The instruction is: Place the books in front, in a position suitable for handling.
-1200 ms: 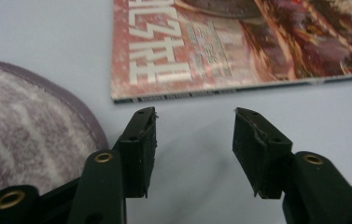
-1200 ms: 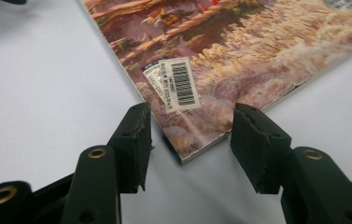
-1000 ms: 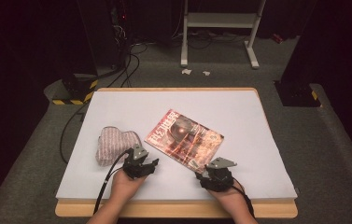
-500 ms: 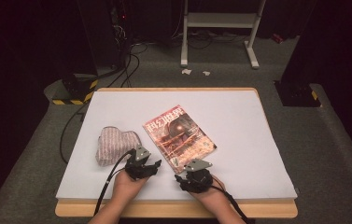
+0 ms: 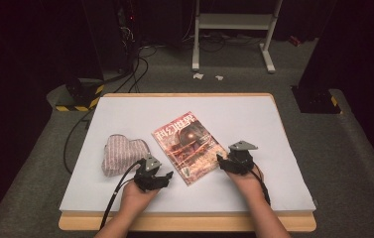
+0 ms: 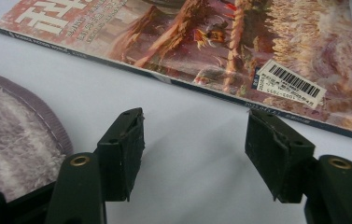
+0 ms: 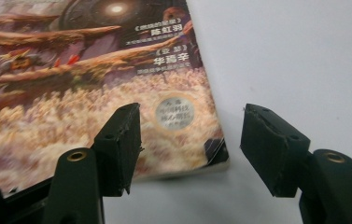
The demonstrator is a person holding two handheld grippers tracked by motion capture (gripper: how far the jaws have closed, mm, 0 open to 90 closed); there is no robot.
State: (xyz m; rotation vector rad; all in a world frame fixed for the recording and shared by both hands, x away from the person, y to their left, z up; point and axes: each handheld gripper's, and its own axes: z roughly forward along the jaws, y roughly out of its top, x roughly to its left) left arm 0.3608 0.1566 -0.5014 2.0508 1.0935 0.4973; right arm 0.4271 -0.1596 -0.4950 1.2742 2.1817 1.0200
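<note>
Glossy red-brown magazine (image 5: 189, 147) lies flat on the white worktop (image 5: 254, 114), rotated so its spine runs diagonally; near corner points at the person. Striped pinkish cloth pouch (image 5: 121, 152) sits just left of it, apart, not touching.

Left hand-held gripper (image 5: 160, 179): jaws apart, nothing between them, just been opening. In the left gripper view it (image 6: 193, 149) faces the spine edge near the barcode sticker (image 6: 292, 83), pads short of the edge, bare worktop in the gap.

Right hand-held gripper (image 5: 222, 162): also unclamped, jaws just been opening, no grip. In the right gripper view it (image 7: 190, 151) looks at the magazine's lower right corner, left jaw over the cover, right jaw over bare worktop. The corner sits roughly between the jaws, no pad contact that I can see.

Read: both let go after nudging the magazine; step in hand looks like squaring or re-grasping it.

How I'd do it well:
- thin and flat, so no top pinch. Slide one jaw under an edge or push from the side.
- right side: come in low at the corner, lower jaw scraping the worktop, close only once the edge is well inside.
- left side: brace the spine so the magazine doesn't skate on the smooth sheet.
- keep clear of the pouch; a spine push leftward could shove into it.
- risk: glossy cover slips, top pages peel up alone.
</note>
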